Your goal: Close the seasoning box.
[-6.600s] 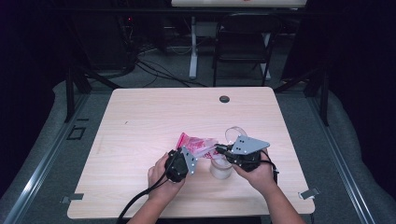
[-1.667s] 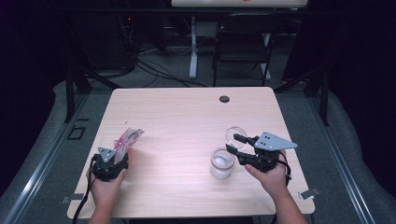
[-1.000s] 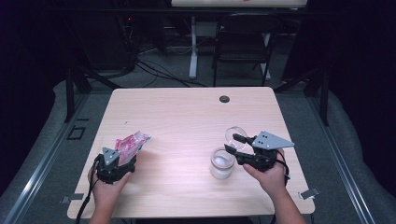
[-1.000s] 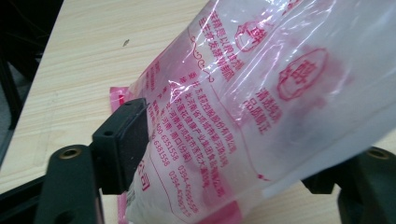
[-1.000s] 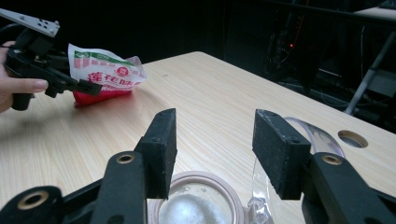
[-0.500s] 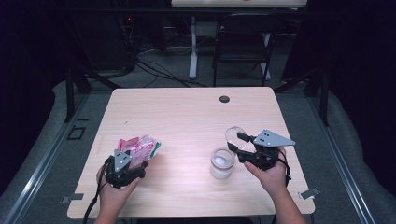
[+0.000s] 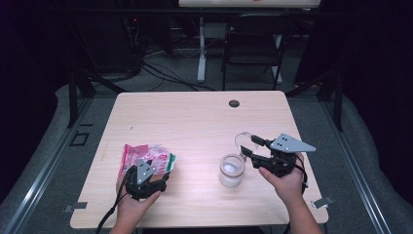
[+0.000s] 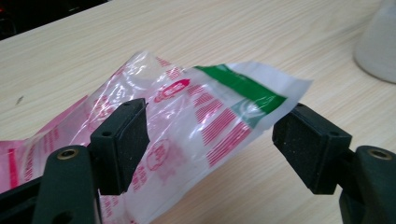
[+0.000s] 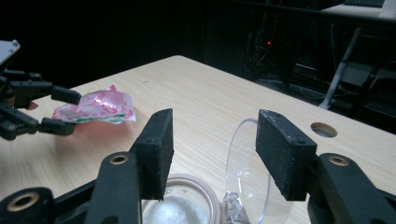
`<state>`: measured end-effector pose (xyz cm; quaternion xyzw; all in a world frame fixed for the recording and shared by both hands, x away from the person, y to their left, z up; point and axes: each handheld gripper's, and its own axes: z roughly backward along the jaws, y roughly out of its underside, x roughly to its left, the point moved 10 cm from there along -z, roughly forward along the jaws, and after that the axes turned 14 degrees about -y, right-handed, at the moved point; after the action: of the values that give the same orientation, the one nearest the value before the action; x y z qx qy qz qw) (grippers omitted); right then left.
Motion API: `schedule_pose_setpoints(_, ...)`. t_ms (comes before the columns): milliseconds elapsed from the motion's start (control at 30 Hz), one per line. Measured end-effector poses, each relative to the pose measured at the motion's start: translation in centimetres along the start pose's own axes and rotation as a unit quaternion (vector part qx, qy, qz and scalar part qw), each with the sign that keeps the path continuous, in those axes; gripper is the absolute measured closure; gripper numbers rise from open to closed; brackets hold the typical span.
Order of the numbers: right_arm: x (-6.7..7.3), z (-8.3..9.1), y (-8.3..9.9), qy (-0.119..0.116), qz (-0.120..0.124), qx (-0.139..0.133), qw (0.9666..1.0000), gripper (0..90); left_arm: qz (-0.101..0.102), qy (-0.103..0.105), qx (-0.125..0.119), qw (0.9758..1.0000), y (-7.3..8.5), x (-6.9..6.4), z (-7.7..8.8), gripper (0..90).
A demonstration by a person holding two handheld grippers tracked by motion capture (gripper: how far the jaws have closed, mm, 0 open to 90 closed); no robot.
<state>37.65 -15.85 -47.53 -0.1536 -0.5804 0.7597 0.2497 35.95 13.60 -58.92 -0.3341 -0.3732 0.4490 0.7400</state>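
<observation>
Left hand-held gripper (image 7: 155,168): jaws spread wide, either side of the crumpled clear plastic packet with pink and green print (image 8: 196,116); whether either jaw touches it, cannot tell. Packet lies on the pale wooden tabletop (image 7: 195,126) near the front left corner. Right hand-held gripper (image 9: 212,149): jaws wide, nothing gripped, poised over the small clear round jar (image 7: 231,169) and its hinged clear lid (image 9: 247,172), lid standing up, toward the front right edge.

On the pale wooden table (image 7: 195,122), the left gripper (image 7: 146,176) lies at the crumpled pink, white and green plastic bag (image 7: 141,156) (near the front-left corner). The right gripper (image 7: 253,147) stands just beside the clear round jar (image 7: 231,169), by its open lid (image 7: 242,140).
</observation>
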Motion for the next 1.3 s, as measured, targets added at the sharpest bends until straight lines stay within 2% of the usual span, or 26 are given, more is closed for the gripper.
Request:
schedule_pose_setpoints(67, -0.1, 0.3, -0.2, 0.002, -0.001, -0.006, 1.0000, 49.4, -0.001, 0.005, -0.004, 1.0000, -0.2, -0.2, 0.2, 27.0)
schedule_pose_setpoints(233, -0.9, 1.1, -0.3, 0.015, -0.004, -0.006, 0.9999, 50.5, 0.014, 0.024, -0.009, 0.9996, -0.7, -1.1, 0.6, 27.0)
schedule_pose_setpoints(400, -2.2, 2.3, -0.2, 0.044, -0.009, -0.016, 0.9988, 53.7, 0.005, 0.034, -0.009, 0.9994, -0.8, -2.1, 0.6, 27.1)
schedule_pose_setpoints(500, -3.1, 2.7, 0.2, 0.055, -0.024, -0.020, 0.9980, 56.4, -0.003, 0.040, -0.010, 0.9992, -1.0, -2.7, 0.7, 27.2)
schedule_pose_setpoints(700, -4.3, 3.0, 1.2, 0.066, -0.042, -0.007, 0.9969, 59.2, 0.004, 0.050, -0.014, 0.9986, -1.4, -3.2, 1.1, 27.6)
schedule_pose_setpoints(1000, -4.6, 2.6, 2.0, 0.075, -0.045, 0.007, 0.9961, 66.4, 0.009, 0.060, -0.014, 0.9980, -1.4, -3.6, 1.4, 28.1)
schedule_pose_setpoints(1167, -4.8, 2.3, 2.4, 0.078, -0.048, 0.012, 0.9958, 68.6, 0.009, 0.059, -0.014, 0.9981, -1.4, -3.6, 1.6, 28.6)
schedule_pose_setpoints(1300, -4.8, 2.2, 2.5, 0.078, -0.048, 0.015, 0.9957, 69.0, 0.013, 0.067, -0.008, 0.9976, -1.4, -3.8, 1.7, 29.6)
